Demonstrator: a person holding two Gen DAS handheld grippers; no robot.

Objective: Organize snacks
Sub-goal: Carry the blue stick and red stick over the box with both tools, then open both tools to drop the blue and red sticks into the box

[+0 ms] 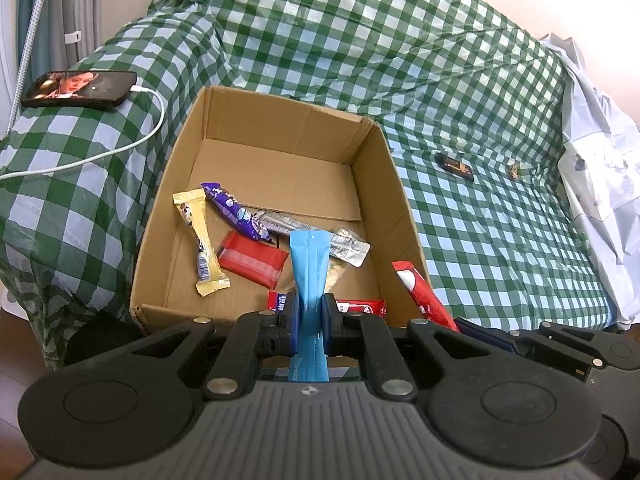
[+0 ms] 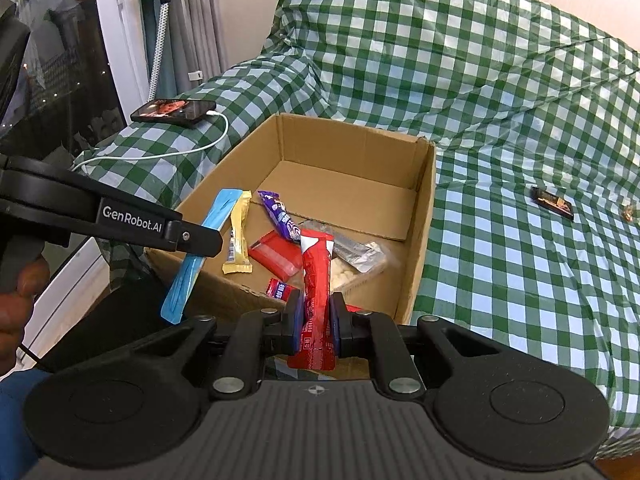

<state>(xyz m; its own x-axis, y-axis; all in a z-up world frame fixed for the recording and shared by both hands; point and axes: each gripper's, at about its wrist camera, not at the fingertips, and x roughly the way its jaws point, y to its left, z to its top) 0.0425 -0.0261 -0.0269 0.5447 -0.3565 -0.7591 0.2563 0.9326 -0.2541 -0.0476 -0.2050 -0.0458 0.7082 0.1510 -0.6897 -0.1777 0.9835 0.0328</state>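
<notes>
Cardboard, open-topped, the box sits on a green-checked cloth draped over what looks like a sofa or bed. Inside lie a yellow bar, a purple bar, a flat red pack, a silver pack and a small red pack near the front wall.

The left hand-held gripper is pinching a blue stick near its middle, and the stick stands roughly upright over the box's front edge. The right hand-held gripper is pinching a red stick the same way, just beside the box's near right corner. Out on the cloth, well apart from the box, a dark bar and a small brown sweet are not yet collected.

The risks, as I judge them: both sticks are slim and glossy, held at one narrow band, so either may swivel or slide in the pads while being lowered. If released too early, the blue stick could tip over the front wall and fall outside. The red one hangs near the corner and could catch the rim. With both tools crowding the same front edge, they could knock together or nudge the light box. A phone and its cable lie left of the box, within reach of a careless swing.
</notes>
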